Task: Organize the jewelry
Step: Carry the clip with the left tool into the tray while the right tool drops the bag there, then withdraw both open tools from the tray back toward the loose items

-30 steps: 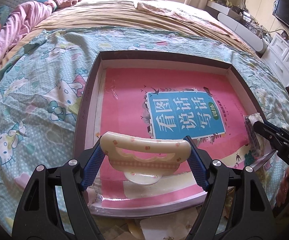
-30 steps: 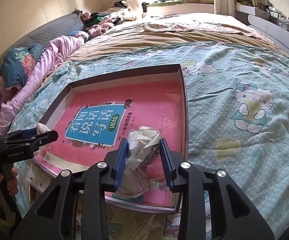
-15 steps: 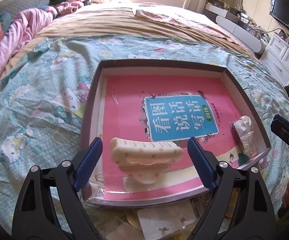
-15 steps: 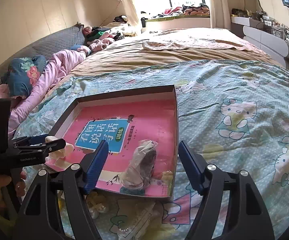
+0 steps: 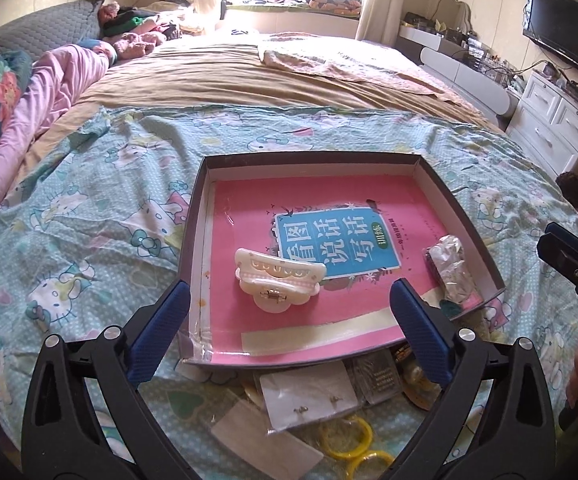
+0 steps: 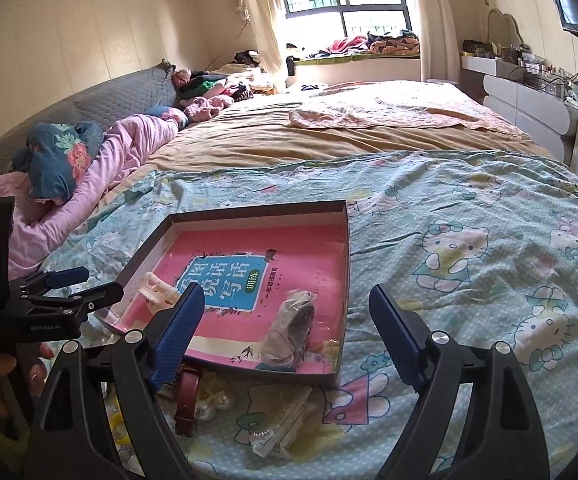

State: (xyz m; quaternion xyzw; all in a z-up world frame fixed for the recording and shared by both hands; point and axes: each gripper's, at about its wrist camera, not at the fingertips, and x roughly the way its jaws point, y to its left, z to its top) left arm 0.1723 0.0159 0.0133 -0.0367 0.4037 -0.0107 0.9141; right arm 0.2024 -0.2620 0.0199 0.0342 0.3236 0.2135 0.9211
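Clip (image 5: 277, 280) and bag (image 5: 451, 268) released into tray (image 5: 193, 240), lower frame; left gripper (image 5: 289, 320) and right gripper (image 6: 285, 332) just opened wide, empty, raised, angled down.

The right claw (image 6: 285, 336), its jaws just opening, hangs empty above the box lid (image 6: 343, 280), where a plastic-wrapped packet (image 6: 289, 332) lies on the bed (image 6: 469, 264).

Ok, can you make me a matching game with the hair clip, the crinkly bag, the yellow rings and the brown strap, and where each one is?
Things:
1. hair clip
2. crinkly bag
3. yellow rings
4. brown strap

Places:
A. on the bedspread, outside the box, beside white beads
B. in the box, by its right wall
C. on the bedspread, under a card of earrings
D. in the box, near its left wall

Pairs: 1-D, 2-B, 3-C, 4-A
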